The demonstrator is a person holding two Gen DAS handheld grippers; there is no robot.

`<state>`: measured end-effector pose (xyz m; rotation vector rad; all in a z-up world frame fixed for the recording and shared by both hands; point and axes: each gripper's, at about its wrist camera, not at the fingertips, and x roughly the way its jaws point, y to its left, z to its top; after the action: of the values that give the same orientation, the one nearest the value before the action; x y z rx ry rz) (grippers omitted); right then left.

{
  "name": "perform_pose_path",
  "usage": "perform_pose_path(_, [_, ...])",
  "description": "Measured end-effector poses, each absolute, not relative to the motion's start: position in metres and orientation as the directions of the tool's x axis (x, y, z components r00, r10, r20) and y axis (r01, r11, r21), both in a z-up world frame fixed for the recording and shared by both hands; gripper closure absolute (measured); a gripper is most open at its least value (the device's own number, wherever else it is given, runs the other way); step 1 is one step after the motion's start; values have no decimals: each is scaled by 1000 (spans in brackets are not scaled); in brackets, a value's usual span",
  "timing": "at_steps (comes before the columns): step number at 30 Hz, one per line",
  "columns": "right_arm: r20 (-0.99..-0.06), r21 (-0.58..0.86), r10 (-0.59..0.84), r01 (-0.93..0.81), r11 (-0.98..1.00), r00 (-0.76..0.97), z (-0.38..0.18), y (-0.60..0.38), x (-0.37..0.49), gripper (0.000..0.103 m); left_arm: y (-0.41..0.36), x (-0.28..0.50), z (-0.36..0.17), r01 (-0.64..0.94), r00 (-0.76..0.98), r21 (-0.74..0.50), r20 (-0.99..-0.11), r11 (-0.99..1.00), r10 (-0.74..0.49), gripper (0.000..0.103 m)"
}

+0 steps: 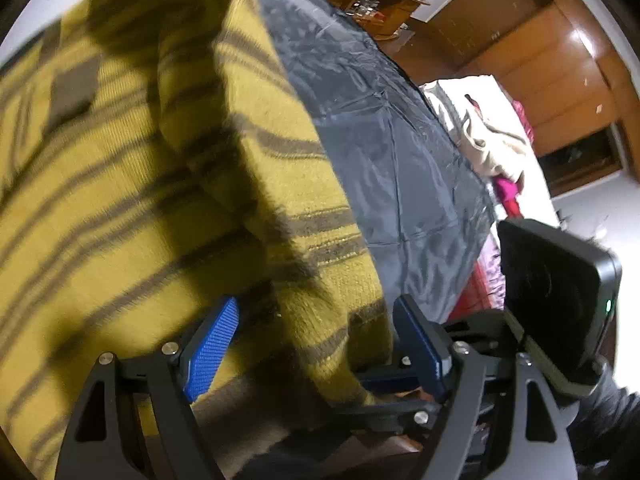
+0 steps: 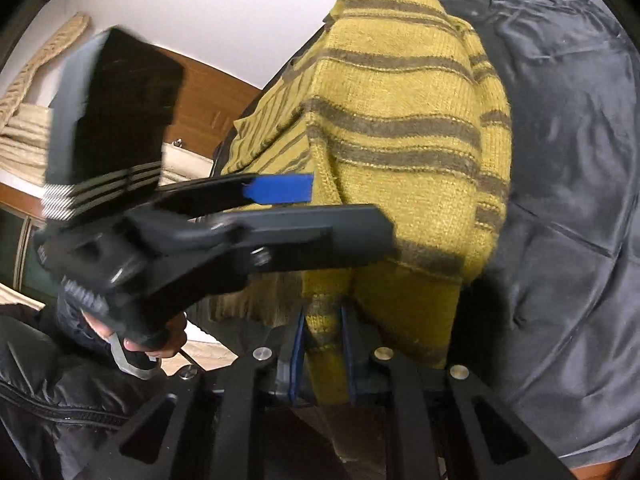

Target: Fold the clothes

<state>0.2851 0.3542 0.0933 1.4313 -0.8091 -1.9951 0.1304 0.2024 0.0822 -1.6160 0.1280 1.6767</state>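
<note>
A mustard-yellow knit sweater (image 1: 132,208) with dark brown stripes lies folded over on a dark grey sheet (image 1: 384,152). My left gripper (image 1: 316,344) is open, its blue pads (image 1: 212,352) spread wide with a fold of the sweater's hem lying loose between them. In the right wrist view my right gripper (image 2: 323,344) is shut on the sweater (image 2: 400,120) at its lower edge, which rises from the narrow gap between the fingers. The left gripper (image 2: 348,208) reaches in from the left over the sweater, held by a hand (image 2: 168,340).
The right gripper's camera block (image 1: 560,292) sits close at the right of the left wrist view. A pile of cream and pink clothes (image 1: 496,140) lies beyond the sheet's far end. Wooden panelling (image 1: 540,60) and shelves stand behind. A black padded sleeve (image 2: 48,392) is at lower left.
</note>
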Motion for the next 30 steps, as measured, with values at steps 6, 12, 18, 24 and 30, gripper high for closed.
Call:
perform_pose_path(6, [-672,686,-678,94,-721,-296,108,361,291,85,200,121,72,-535,210,-499,-860,-682,464,92])
perform_pose_path(12, [-682,649,-634,100,-755,-365,142,385,290,50,174,99,122,-621,20,-363,-893,-695,449,93])
perform_pose_path(18, [-693,593,-576,111,-797,-435,167,397,272,38,102,50,161,-570,-241,-128,-919,-812,313,93])
perform_pose_path(24, [-762,496,-481,87,-864,-434,161,383,214,38,33,5,171,-441,-331,-59,-917,-895,224,93])
perform_pose_path(30, [-854,261,-293,133,-956,-429,159,345,143,38,-2,-24,167,-395,-349,-72,-910,-916,222,93])
